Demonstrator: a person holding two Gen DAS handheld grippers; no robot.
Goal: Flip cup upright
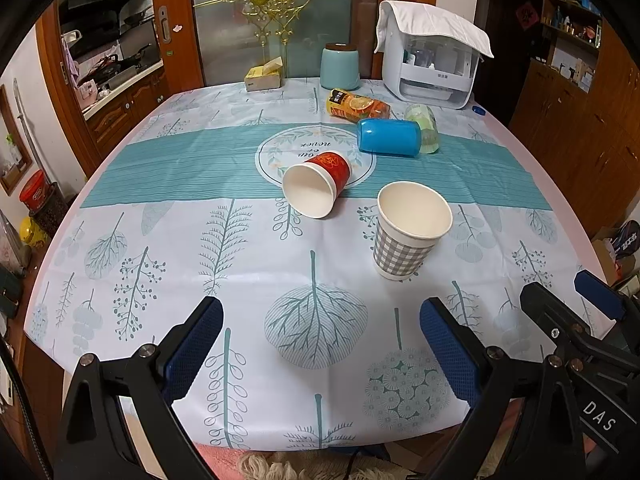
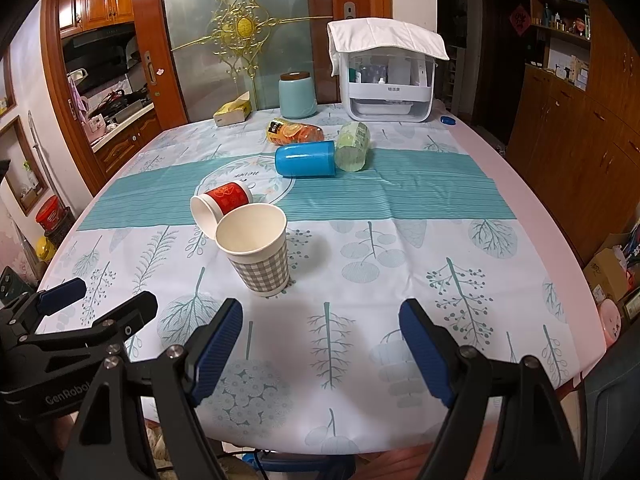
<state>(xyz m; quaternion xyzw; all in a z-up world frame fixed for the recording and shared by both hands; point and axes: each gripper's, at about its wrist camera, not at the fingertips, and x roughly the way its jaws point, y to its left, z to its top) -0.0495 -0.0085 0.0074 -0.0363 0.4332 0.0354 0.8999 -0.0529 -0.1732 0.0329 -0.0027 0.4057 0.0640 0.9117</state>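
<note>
My left gripper (image 1: 320, 344) and right gripper (image 2: 320, 344) both gape wide, holding nothing. Checked cup (image 1: 408, 232) stands upright; red cup (image 1: 320, 180) lies tipped just behind it.

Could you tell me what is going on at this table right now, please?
A person holds a two-finger gripper in each hand over a table with a leaf-print cloth. Both the left gripper and the right gripper are open and hold nothing. The grey checked paper cup stands upright near them. The red paper cup lies on its side just behind it, mouth toward the cameras. Farther back, a blue cup, a pale green bottle and an orange juice bottle also lie tipped over.
</note>
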